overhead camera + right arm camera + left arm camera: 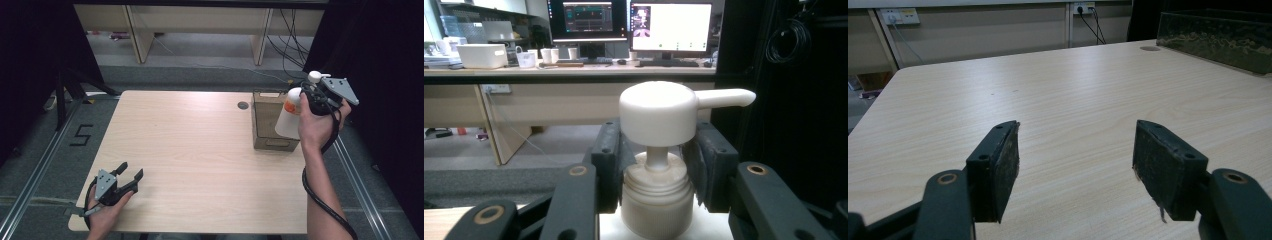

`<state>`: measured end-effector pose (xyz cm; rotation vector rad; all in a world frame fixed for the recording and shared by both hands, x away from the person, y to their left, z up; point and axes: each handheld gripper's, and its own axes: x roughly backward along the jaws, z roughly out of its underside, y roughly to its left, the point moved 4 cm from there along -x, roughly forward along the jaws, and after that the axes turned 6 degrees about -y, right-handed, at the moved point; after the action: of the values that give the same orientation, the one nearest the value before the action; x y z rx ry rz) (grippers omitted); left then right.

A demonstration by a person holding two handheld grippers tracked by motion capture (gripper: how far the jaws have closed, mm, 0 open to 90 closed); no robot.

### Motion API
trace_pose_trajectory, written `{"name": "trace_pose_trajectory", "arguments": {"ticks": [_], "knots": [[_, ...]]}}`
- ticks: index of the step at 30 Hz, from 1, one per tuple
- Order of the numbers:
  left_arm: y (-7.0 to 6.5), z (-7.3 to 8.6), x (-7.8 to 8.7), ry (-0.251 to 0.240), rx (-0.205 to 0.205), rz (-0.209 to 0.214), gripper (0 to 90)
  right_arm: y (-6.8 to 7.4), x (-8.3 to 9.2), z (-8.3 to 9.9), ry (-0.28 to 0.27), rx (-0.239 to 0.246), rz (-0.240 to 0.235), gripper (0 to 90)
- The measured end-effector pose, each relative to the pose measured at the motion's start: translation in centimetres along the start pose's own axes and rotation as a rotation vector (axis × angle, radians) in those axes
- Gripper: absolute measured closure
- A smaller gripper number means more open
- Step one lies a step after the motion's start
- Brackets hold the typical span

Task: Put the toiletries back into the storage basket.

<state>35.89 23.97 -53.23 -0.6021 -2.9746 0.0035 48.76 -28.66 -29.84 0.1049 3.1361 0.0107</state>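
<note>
At the right of the high view, the right tool (311,97) clamps the pump bottle (290,117) by its collar above the box (266,135). It should stay upright and lower slowly. The left tool (131,174) rests open on the worktop (200,150).

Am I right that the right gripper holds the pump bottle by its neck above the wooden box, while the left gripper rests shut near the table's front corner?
Not quite: the left gripper is open, not shut; the left gripper view shows its jaws wide apart with nothing between them. The rest stands: the right gripper holds the pump bottle by its neck above the wooden box.
</note>
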Motion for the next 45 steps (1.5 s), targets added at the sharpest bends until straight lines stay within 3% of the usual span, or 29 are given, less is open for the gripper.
{"name": "trace_pose_trajectory", "arguments": {"ticks": [1,13,15,19,45], "knots": [[0.0,0.0,0.0,0.000,0.000,0.000,34.7,0.1,-0.1,0.1,0.007,-0.015,0.001,61.4],[0.0,0.0,0.0,0.001,-0.004,0.001,34.7,0.2,-0.7,0.8,0.020,0.008,0.001,61.4],[0.0,0.0,0.0,0.001,-0.003,0.001,34.7,0.4,-0.7,0.9,0.027,-0.015,0.003,61.3],[0.0,0.0,0.0,0.002,-0.004,0.001,34.7,0.5,-0.8,1.0,0.024,0.008,-0.003,61.3],[0.0,0.0,0.0,0.002,-0.005,0.003,34.6,1.2,-0.4,2.1,0.046,0.006,-0.020,61.3]]}}
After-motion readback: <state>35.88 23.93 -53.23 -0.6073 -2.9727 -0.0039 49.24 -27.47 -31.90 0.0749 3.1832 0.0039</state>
